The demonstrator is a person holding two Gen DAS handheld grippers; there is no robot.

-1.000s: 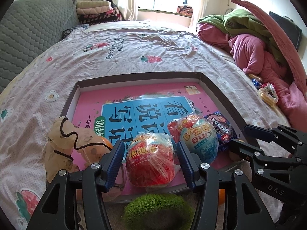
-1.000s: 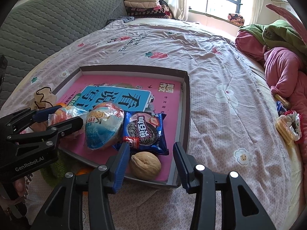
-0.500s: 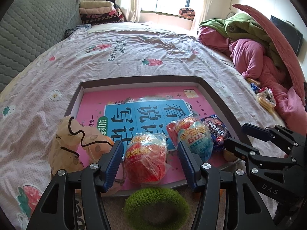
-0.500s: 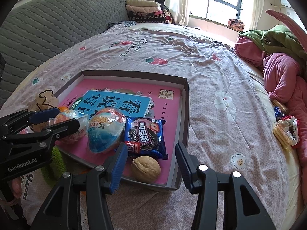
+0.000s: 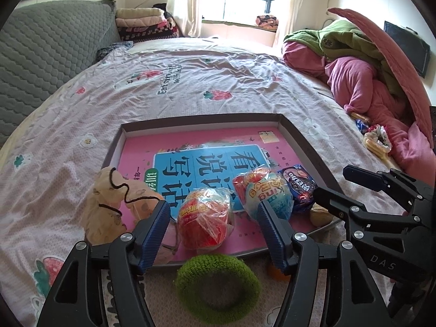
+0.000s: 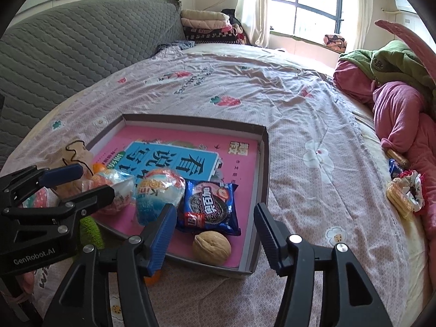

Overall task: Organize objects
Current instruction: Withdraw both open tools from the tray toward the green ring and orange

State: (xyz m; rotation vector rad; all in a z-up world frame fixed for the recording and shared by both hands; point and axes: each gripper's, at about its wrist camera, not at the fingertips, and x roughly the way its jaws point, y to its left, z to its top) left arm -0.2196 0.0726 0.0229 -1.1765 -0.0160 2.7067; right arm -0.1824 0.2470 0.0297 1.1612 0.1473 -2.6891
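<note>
Left wrist view: red snack ball in crinkly clear wrap (image 5: 203, 218), lying in the shallow grey cardboard tray (image 5: 302, 139) between and just beyond the left gripper (image 5: 212, 229), whose jaws are opening, pads clear of it. Probably light and slippery; best gripped across its middle. Right gripper (image 6: 215, 234), jaws also opening and holding nothing, frames the brown walnut (image 6: 211, 248), hard and prone to rolling.
</note>
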